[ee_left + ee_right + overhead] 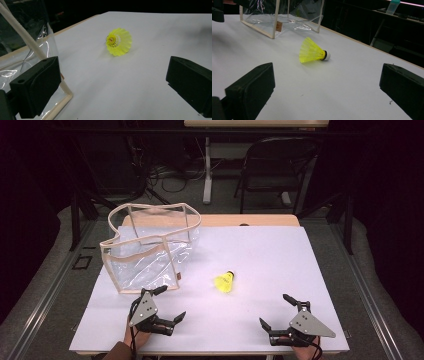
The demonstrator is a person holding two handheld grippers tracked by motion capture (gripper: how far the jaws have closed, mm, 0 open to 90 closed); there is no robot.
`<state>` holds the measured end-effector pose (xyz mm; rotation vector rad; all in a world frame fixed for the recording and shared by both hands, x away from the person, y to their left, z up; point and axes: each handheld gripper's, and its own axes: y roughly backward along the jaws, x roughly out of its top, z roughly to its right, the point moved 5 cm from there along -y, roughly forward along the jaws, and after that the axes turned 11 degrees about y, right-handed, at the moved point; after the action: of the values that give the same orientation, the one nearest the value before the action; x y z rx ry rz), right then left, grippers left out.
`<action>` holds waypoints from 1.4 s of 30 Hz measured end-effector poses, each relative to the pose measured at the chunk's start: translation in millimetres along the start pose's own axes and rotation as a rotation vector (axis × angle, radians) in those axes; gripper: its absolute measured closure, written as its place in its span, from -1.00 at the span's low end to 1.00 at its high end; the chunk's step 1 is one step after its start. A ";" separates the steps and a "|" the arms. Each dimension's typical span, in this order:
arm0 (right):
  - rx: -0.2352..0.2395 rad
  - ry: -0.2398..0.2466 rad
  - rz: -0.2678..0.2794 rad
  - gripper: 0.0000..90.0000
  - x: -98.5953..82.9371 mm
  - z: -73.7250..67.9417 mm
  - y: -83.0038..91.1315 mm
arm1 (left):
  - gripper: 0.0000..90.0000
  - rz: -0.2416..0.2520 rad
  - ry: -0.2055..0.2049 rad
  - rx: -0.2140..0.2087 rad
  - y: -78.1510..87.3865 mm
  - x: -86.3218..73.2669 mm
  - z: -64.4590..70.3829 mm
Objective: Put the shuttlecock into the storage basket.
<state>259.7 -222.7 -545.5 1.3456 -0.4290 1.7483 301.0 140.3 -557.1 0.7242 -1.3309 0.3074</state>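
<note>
My left gripper (170, 304) sits nearest, close to the table's (280, 255) front edge towards its left corner, jaws spread wide and holding nothing. My right gripper (279, 311) rests by the front edge near the right corner, its jaws likewise released and empty. Between them and a little farther in, the yellow shuttlecock (224, 282) lies on its side on the white tabletop, touching neither gripper; in the right gripper view its white cork points right. The clear plastic bag (150, 250) with beige trim stands at the table's back left, its near corner just beside my left gripper, well apart from the shuttlecock.
</note>
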 end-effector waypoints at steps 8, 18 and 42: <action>0.002 -0.001 0.000 -1.00 -0.1 0.0 0.0 | -1.00 -0.008 -0.006 -0.024 -10.8 4.3 2.9; 0.003 -0.001 0.000 -1.00 -0.1 -0.1 0.0 | -1.00 -0.018 -0.014 -0.039 -20.0 8.0 3.9; 0.006 -0.003 -0.006 -1.00 -0.7 -0.2 -0.3 | -1.00 -0.039 -0.025 -0.077 -43.3 21.8 1.5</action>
<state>259.9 -222.7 -546.2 1.3525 -0.4221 1.7441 330.7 102.8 -549.3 0.6903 -1.3437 0.2152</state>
